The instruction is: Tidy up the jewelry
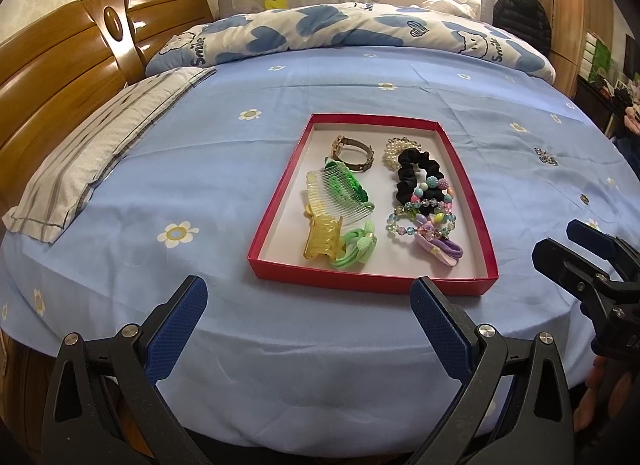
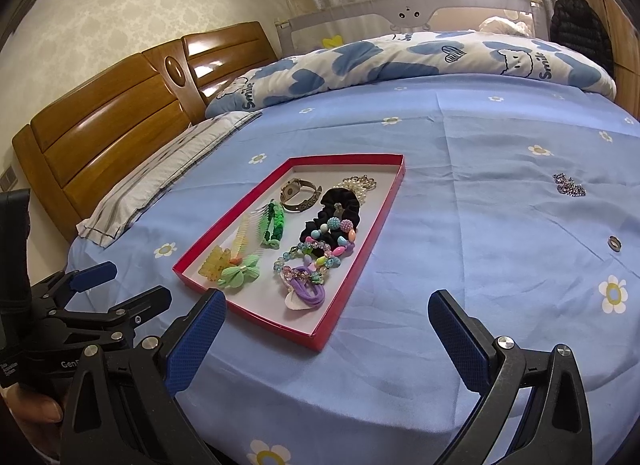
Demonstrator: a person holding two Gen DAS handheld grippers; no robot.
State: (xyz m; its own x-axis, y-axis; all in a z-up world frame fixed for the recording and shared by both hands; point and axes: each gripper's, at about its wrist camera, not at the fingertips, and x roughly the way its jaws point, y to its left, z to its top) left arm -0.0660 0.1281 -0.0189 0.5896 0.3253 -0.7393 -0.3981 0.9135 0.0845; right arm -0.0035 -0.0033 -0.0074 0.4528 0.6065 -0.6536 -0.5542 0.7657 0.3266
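Observation:
A red tray (image 1: 368, 278) with a white floor lies on the blue flowered sheet. It holds a watch (image 1: 354, 153), a green comb (image 1: 340, 193), a yellow claw clip (image 1: 322, 243), a black scrunchie (image 1: 418, 177), beaded bracelets (image 1: 424, 213) and a purple hair tie (image 1: 438, 249). To the tray's right, a silver chain (image 2: 569, 185) and a small ring (image 2: 614, 243) lie loose on the sheet. My left gripper (image 1: 310, 289) hovers open and empty just before the tray's near wall. My right gripper (image 2: 327, 299) is open and empty over the sheet near the tray's right corner.
A striped pillow (image 1: 104, 153) lies left of the tray by the wooden headboard (image 1: 60, 77). A folded blue-and-white duvet (image 1: 360, 29) runs along the far side. The bed's near edge (image 1: 320, 417) drops off just under the grippers. Bare sheet surrounds the chain and ring.

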